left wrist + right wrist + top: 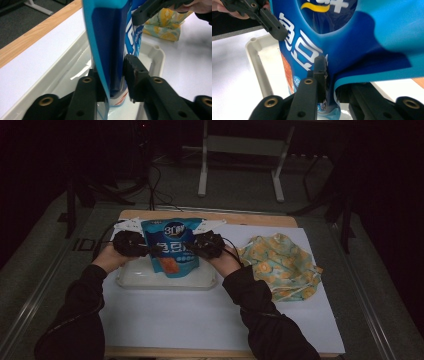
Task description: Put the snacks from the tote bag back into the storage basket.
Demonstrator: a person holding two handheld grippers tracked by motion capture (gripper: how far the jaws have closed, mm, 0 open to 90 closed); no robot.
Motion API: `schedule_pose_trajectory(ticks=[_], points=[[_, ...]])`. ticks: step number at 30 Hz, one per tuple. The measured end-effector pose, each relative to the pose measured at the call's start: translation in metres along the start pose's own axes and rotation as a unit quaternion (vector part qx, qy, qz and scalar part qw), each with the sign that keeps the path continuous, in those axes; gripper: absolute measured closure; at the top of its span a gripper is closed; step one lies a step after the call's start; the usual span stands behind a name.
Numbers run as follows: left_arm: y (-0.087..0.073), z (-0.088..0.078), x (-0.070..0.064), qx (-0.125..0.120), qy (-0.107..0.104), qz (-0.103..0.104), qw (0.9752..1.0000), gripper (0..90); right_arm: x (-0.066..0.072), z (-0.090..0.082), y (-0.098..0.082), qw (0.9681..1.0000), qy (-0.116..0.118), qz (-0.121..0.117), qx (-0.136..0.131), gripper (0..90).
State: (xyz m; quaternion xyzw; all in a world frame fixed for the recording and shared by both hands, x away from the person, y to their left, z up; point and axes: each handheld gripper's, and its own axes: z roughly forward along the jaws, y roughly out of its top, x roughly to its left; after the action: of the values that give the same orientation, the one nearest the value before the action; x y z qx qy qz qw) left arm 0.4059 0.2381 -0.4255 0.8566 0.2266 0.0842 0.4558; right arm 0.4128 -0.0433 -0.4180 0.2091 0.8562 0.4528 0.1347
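We find a blue snack bag [170, 247] standing upright over a clear plastic tray [131, 279], which sits on the white sheet covering the left half of the table [210, 216]. The left gripper [150, 249] meets the bag's left edge, and the right gripper [189, 247] meets its right edge, both at about mid-height. In the left gripper view the bag's side fold [110, 50] passes between the two jaws; the left jaw lies against the film, while the right pad [133, 72] stands just beside it with a narrow gap, so the jaws are slightly parted and not pressing. In the right gripper view the bag's edge [332, 75] again runs between the jaws; the left pad [320, 75] sits close to the film, and the far jaw is hidden behind the bag, so we judge the jaws a little apart, with no firm pinch visible. The bag's lower end reaches into the tray. A yellow and teal patterned cloth [280, 265] lies well to the right on the sheet, apart from the tray.
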Motion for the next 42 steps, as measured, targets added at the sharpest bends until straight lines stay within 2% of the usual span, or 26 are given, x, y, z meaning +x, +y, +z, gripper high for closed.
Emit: schedule_pose_trajectory(ticks=[1,3,6,8,10,12,14,17,19,22,25,27,30,35,37,42], points=[[-0.001,0.000,-0.001,0.000,0.003,0.000,1.0000,68.1,-0.001,-0.001,0.000,1.0000,0.004,-0.001,-0.002,71.8],[-0.002,-0.001,-0.002,0.000,0.005,-0.004,1.0000,60.9,-0.002,-0.006,0.001,0.9999,0.008,-0.006,-0.006,69.0],[-0.003,-0.003,-0.002,0.000,0.013,-0.014,0.9998,49.5,-0.004,-0.013,0.002,0.9998,0.018,-0.005,-0.008,59.9],[-0.003,-0.004,-0.004,-0.003,0.014,-0.014,0.9998,45.4,-0.006,-0.017,0.002,0.9997,0.021,-0.004,-0.014,53.5],[-0.003,-0.005,-0.004,-0.001,0.013,-0.025,0.9996,32.9,-0.008,-0.020,0.002,0.9994,0.031,0.001,-0.016,47.2],[-0.004,-0.006,-0.004,0.001,0.004,-0.026,0.9996,25.3,-0.009,-0.023,0.001,0.9995,0.029,-0.002,-0.015,42.0],[-0.006,-0.007,-0.005,0.004,0.015,-0.026,0.9995,16.3,-0.009,-0.027,-0.001,0.9996,0.022,0.001,-0.017,36.5],[-0.009,-0.010,-0.006,-0.003,0.013,-0.034,0.9993,12.6,-0.012,-0.032,-0.003,0.9996,0.011,0.009,-0.023,26.9],[-0.011,-0.012,-0.007,-0.013,0.018,-0.038,0.9990,7.9,-0.013,-0.034,-0.006,0.9998,0.005,0.009,-0.020,23.9],[-0.015,-0.016,-0.010,-0.022,0.025,-0.039,0.9987,7.0,-0.016,-0.038,-0.010,0.9998,0.012,0.005,-0.016,18.1],[-0.019,-0.019,-0.017,-0.028,0.022,-0.039,0.9986,3.6,-0.018,-0.043,-0.014,0.9998,0.004,0.006,-0.021,15.8],[-0.022,-0.019,-0.023,-0.030,0.024,-0.041,0.9984,3.4,-0.020,-0.049,-0.016,0.9997,0.003,0.009,-0.024,15.7],[-0.025,-0.019,-0.028,-0.032,0.021,-0.040,0.9985,3.4,-0.022,-0.058,-0.020,0.9996,-0.008,0.000,-0.029,15.6],[-0.035,-0.018,-0.044,-0.046,0.011,-0.041,0.9980,3.4,-0.025,-0.072,-0.029,0.9996,-0.018,-0.011,-0.019,15.7],[-0.037,-0.019,-0.047,-0.051,0.016,-0.039,0.9978,3.4,-0.026,-0.078,-0.033,0.9996,-0.020,-0.010,-0.020,15.7],[-0.042,-0.021,-0.056,-0.058,0.012,-0.043,0.9973,3.4,-0.027,-0.087,-0.039,0.9996,-0.023,-0.006,-0.018,15.8]])
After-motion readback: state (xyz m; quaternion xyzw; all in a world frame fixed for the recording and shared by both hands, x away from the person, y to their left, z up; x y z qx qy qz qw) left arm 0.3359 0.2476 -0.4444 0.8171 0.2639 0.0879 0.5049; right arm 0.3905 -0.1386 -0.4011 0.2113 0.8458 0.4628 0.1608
